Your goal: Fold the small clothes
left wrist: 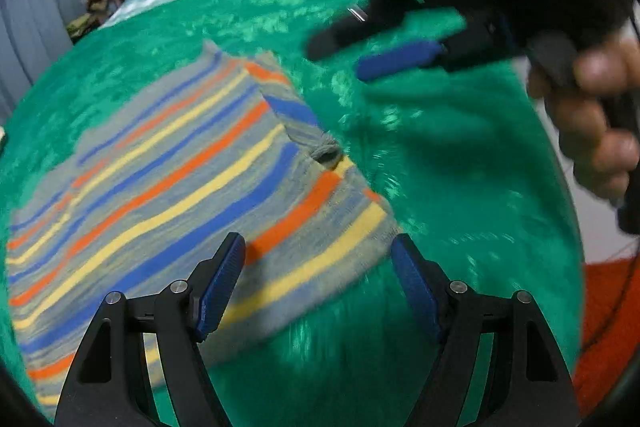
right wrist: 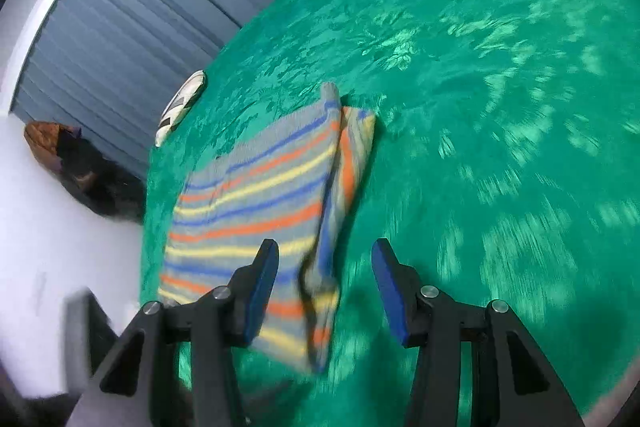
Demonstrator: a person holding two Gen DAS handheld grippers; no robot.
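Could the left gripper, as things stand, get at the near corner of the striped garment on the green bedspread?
Probably yes. The left gripper stands open right over the striped garment, nothing between its pads, and the right gripper hovers off to the far side above the green bedspread, leaving the way free.

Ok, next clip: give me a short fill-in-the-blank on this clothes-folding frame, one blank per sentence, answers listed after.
1. The striped garment lies on a bedspread whose colour is ____.
2. Besides grey, the garment's stripes are blue, yellow and ____.
3. The left gripper has nothing pressed between its fingers, so it is ____.
4. In the left wrist view, the right gripper is held by a person's ____.

Missing words: green; orange; open; hand
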